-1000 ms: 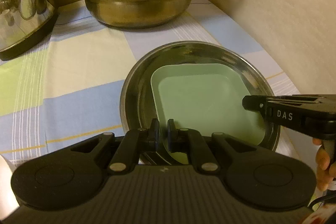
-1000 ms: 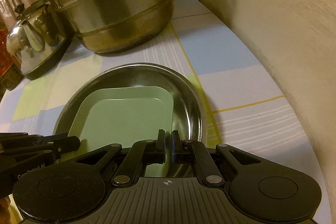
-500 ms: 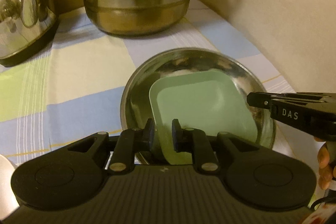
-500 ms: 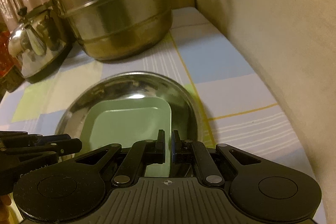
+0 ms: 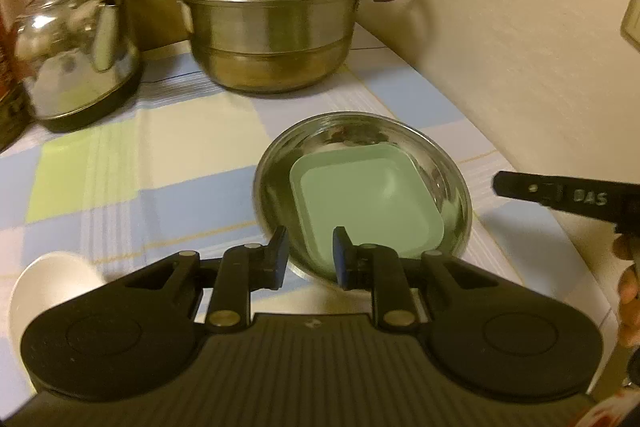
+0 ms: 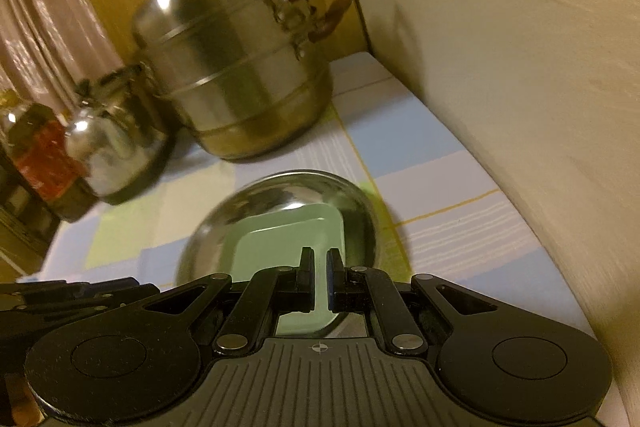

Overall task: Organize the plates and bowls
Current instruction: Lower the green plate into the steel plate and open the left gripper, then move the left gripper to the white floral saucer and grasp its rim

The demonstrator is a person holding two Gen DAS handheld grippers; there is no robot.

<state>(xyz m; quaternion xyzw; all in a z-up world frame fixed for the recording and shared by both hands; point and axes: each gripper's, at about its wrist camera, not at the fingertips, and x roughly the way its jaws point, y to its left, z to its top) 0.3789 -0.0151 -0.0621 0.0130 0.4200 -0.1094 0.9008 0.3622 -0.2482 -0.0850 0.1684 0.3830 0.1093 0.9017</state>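
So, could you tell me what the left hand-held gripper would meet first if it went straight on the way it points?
Probably the green square plate lying inside the steel bowl; the left hand-held gripper, jaws opening and empty, aims down at its near edge, though depth is unclear.

Just beyond your left fingers (image 5: 280, 251) you had a glossy steel bowl (image 5: 452, 179) holding a matt green plastic-looking plate (image 5: 368, 199). Farther ahead stood a polished metal steamer pot (image 5: 272, 35) and kettle (image 5: 76, 63) (mirror-bright), all on smooth checked cloth (image 5: 140, 155).
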